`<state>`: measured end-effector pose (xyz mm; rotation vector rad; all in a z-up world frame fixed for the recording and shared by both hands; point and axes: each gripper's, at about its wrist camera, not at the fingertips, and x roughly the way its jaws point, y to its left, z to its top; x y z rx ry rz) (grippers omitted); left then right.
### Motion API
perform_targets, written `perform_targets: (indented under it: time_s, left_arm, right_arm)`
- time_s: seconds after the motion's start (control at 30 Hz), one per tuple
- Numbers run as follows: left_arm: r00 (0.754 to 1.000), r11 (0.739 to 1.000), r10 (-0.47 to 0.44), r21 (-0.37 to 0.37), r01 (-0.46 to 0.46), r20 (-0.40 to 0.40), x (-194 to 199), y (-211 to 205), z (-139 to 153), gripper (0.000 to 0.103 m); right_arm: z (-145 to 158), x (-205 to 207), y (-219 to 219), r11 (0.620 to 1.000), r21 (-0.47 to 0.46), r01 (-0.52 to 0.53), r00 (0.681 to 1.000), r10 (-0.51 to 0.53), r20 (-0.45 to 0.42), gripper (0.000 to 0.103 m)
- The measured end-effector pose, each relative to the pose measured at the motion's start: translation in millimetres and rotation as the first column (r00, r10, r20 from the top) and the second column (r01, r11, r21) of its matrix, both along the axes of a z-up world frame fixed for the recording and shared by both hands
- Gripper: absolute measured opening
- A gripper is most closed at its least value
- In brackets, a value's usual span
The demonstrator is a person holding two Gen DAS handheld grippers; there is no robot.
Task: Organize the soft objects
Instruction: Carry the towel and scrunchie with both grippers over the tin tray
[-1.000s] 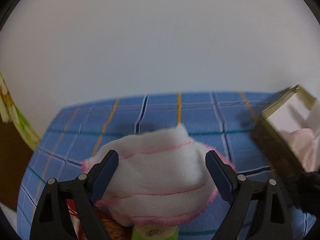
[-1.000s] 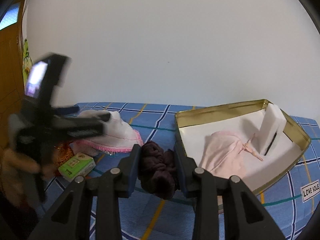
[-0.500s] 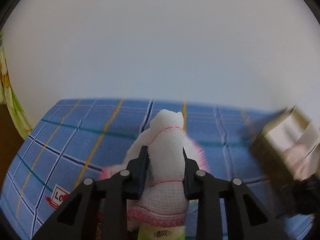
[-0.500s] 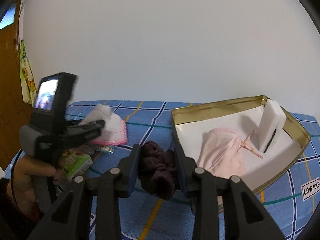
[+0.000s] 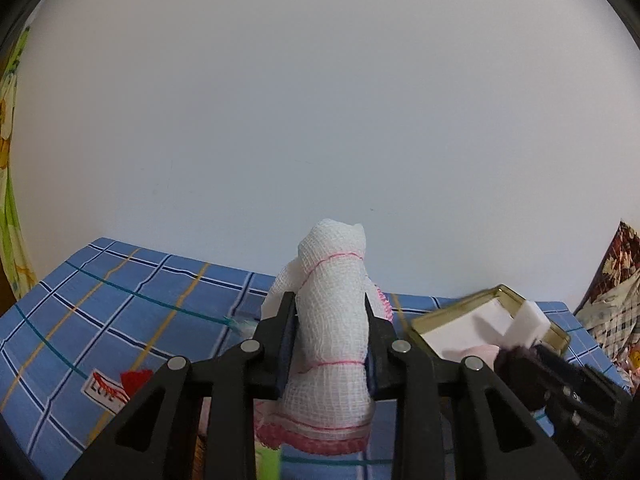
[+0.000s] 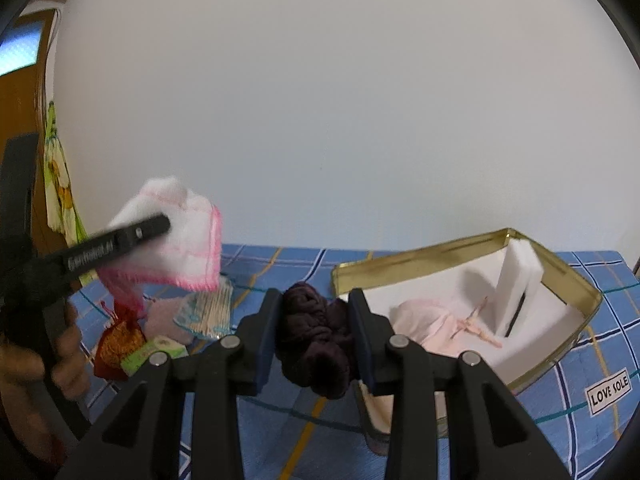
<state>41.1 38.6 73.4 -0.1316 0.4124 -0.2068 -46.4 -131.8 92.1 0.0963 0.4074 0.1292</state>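
Step in hand, as judged: carry both soft items over to the gold tin (image 6: 576, 280) on the blue checked surface (image 6: 280, 258). Bring each in above the rim, lower inside, then release; avoid toppling the white foam block (image 6: 518, 280) and the pink garment (image 6: 432, 318) lying in the tin.

Left gripper (image 5: 331, 336): fingers closed on the white gauze cloth (image 5: 334, 320), lifted clear of the surface.

Right gripper (image 6: 314, 330): fingers pinched on the dark purple bundle (image 6: 314, 332), just beside the tin's near corner.
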Motion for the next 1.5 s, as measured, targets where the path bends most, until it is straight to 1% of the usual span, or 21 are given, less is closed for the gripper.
perform_targets:
  time_s: [0.1,0.33,0.47,0.57,0.7,0.97,1.23,1.4,1.5]
  left_arm:
    - [1.0,1.0,-0.013,0.023,0.013,-0.011,-7.8,-15.7,-3.3,0.03]
    - [0.998,0.998,-0.057,0.039,0.058,-0.028,-15.8,-45.4,-7.4,0.03]
    - [0.996,0.996,-0.082,0.046,0.083,-0.021,-19.3,-62.0,-6.0,0.03]
    - [0.994,0.993,-0.104,0.06,0.106,-0.023,-19.4,-77.1,-6.5,0.03]
    - [0.991,0.988,-0.134,0.077,0.136,-0.027,-21.0,-99.0,-7.8,0.03]
    - [0.985,0.978,-0.166,0.12,0.171,-0.049,-15.5,-136.6,-17.1,0.03]
    - [0.98,0.969,-0.19,0.148,0.197,-0.063,-9.4,-166.9,-22.5,0.03]
    - [0.977,0.964,-0.198,0.165,0.209,-0.077,-3.2,-181.4,-27.6,0.03]
    - [0.974,0.96,-0.211,0.169,0.223,-0.087,-1.0,-190.5,-31.2,0.03]
  right_arm:
    - [5.3,-4.3,-10.8,1.0,0.02,-0.001,1.0,0.0,0.03,0.035]
    - [12.0,-14.1,-39.4,0.998,0.064,0.003,0.997,-0.007,0.075,0.035]
    - [15.1,-21.5,-52.7,0.998,0.048,0.027,0.994,-0.032,0.103,0.035]
    - [15.4,-24.9,-67.4,0.996,0.029,0.082,0.99,-0.084,0.109,0.035]
    - [15.2,-26.0,-90.4,0.986,0.02,0.166,0.98,-0.168,0.106,0.035]
    - [8.1,-23.8,-131.8,0.961,0.005,0.278,0.957,-0.278,0.078,0.035]
    - [4.7,-16.3,-163.2,0.936,-0.006,0.351,0.936,-0.351,0.039,0.035]
    - [0.3,-6.3,-174.4,0.925,-0.006,0.379,0.925,-0.379,0.015,0.035]
    - [-4.1,1.9,-176.0,0.922,-0.029,0.385,0.923,-0.385,0.005,0.035]
